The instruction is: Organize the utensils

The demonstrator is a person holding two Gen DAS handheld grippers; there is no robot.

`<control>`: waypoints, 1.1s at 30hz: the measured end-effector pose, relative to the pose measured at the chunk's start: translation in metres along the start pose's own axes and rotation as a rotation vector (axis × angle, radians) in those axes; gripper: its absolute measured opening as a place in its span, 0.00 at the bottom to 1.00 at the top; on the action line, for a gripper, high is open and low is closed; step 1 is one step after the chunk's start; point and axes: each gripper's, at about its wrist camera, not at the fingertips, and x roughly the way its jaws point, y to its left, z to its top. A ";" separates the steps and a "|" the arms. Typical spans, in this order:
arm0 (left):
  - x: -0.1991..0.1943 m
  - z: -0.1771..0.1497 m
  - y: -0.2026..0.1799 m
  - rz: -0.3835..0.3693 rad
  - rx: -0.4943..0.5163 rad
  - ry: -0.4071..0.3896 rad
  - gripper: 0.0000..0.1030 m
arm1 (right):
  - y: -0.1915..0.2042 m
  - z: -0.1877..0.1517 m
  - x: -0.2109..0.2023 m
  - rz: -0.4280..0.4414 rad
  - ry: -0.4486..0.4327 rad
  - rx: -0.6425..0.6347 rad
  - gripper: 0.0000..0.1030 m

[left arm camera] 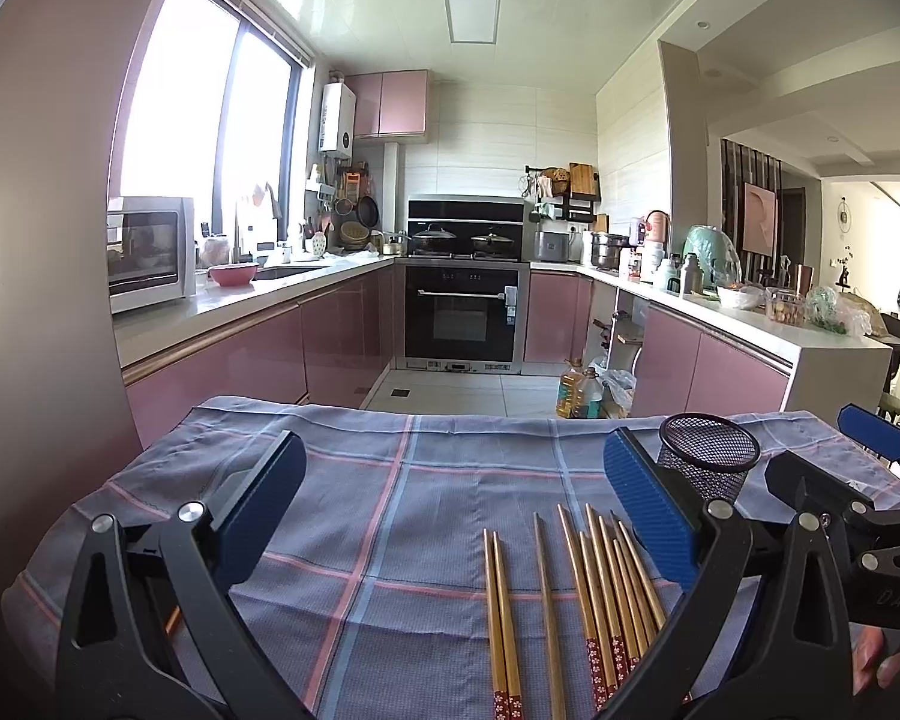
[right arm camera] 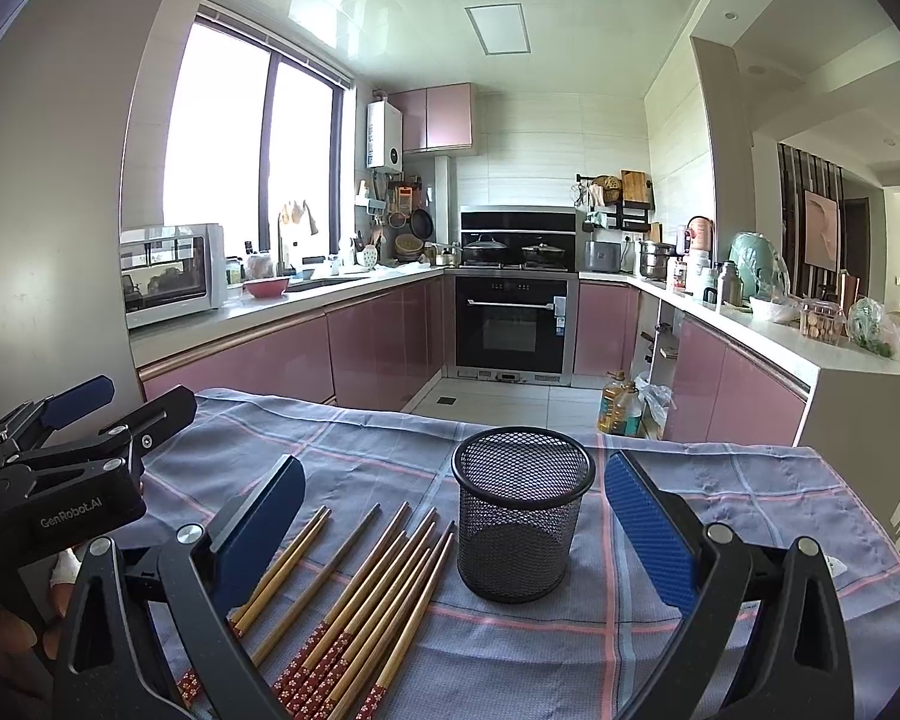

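Chopsticks (right arm camera: 354, 606) lie loose nearest us on the checked cloth (right arm camera: 720, 618) near the table's front edge, just left of the empty mesh cup (right arm camera: 521, 516). We hold our left gripper (left arm camera: 450, 510) and right gripper (right arm camera: 456, 516) wide open, gripping nothing. We should pinch a few sticks mid-shaft, keep them parallel, and drop them upright into the cup

Wooden chopsticks (right arm camera: 354, 594), metal-mesh cup (right arm camera: 519, 516), woven cloth (right arm camera: 720, 648).
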 end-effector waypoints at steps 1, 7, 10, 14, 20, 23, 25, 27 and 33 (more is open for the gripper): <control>0.000 0.000 0.000 0.000 0.000 0.000 0.95 | 0.000 0.000 0.000 -0.001 0.000 0.000 0.94; 0.000 0.000 0.000 -0.001 0.000 0.000 0.95 | 0.001 0.000 0.000 -0.002 0.000 -0.002 0.94; 0.000 0.001 0.000 0.000 0.000 0.001 0.95 | 0.001 0.000 0.001 -0.001 0.002 -0.001 0.94; 0.000 0.001 0.000 0.000 0.001 -0.001 0.95 | 0.002 0.000 0.002 -0.001 0.002 -0.001 0.94; 0.001 0.001 0.000 -0.002 0.001 0.001 0.95 | 0.002 0.000 0.004 0.001 0.005 0.002 0.94; 0.002 0.001 -0.001 -0.003 0.003 0.006 0.95 | 0.003 0.000 0.004 0.003 0.006 0.002 0.94; 0.002 0.001 -0.001 -0.005 0.002 0.008 0.95 | 0.003 -0.001 0.005 0.005 0.007 0.003 0.94; 0.002 0.000 -0.001 -0.004 0.003 0.008 0.95 | 0.002 -0.001 0.005 0.006 0.009 0.004 0.94; 0.006 -0.001 -0.002 -0.009 0.005 0.018 0.95 | 0.005 -0.003 0.008 0.017 0.019 0.010 0.94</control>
